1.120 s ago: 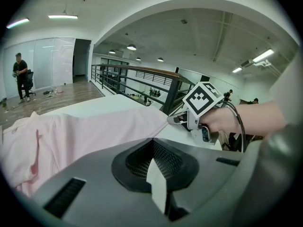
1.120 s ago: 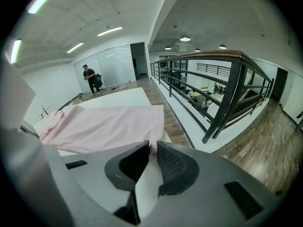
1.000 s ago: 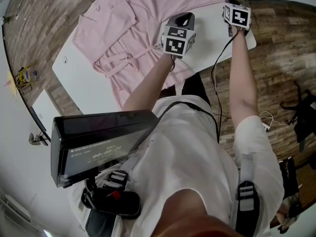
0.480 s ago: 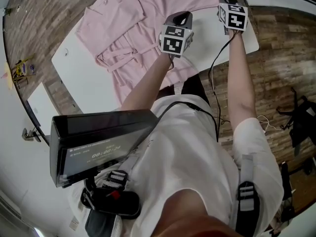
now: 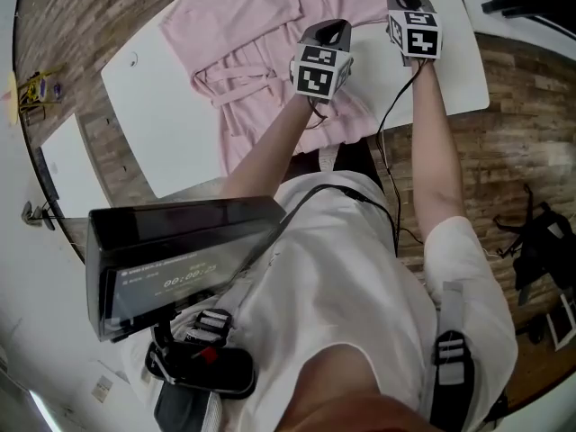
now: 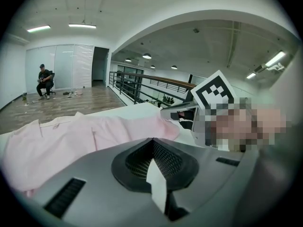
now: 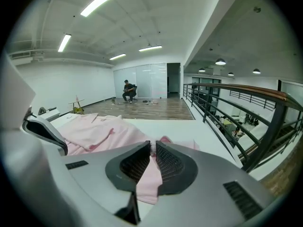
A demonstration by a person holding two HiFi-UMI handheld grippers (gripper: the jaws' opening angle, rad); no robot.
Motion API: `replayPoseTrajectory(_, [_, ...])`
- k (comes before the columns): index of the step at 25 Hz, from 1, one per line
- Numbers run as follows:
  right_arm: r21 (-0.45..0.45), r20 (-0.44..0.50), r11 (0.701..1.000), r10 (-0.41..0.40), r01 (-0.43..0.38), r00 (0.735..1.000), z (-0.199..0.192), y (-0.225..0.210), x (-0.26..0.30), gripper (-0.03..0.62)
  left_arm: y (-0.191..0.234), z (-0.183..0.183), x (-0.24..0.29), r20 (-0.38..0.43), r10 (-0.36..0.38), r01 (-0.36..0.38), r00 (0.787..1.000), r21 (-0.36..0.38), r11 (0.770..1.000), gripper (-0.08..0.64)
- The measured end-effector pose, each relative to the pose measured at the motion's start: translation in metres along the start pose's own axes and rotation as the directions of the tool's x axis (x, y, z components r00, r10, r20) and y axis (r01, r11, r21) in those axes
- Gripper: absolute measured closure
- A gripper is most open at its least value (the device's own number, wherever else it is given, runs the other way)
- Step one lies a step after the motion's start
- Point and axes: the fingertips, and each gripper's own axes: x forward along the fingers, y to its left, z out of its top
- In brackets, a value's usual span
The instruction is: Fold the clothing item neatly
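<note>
Jaws of left gripper [image 6: 153, 142] and right gripper [image 7: 151, 144] clamp pink robe [image 5: 259, 12], carried farther forward.

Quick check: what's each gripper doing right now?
Left gripper: closed, pinching a pale fold of the pink garment.
Right gripper: closed on the pink garment's edge.

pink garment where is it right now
In the head view the pink garment lies spread on the white table at top centre, ahead of the person. An edge of it is pinched in the right gripper.
</note>
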Motion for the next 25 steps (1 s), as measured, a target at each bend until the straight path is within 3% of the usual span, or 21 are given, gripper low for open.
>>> replayPoseTrajectory(11, [-0.082,-0.017,0.986,0.142,-0.143,0.99,0.018,0.111,0.037,0.549,0.074,-0.019,-0.055,0.023,0.113,-0.111,0.993,-0.075,0.991,0.557])
replayPoseTrajectory(25, [-0.167,-0.042,0.954,0.245,-0.249,0.969,0.03,0.214,0.062,0.549,0.132,-0.043,-0.097,0.023,0.173,-0.168,0.985,-0.129,0.977,0.558])
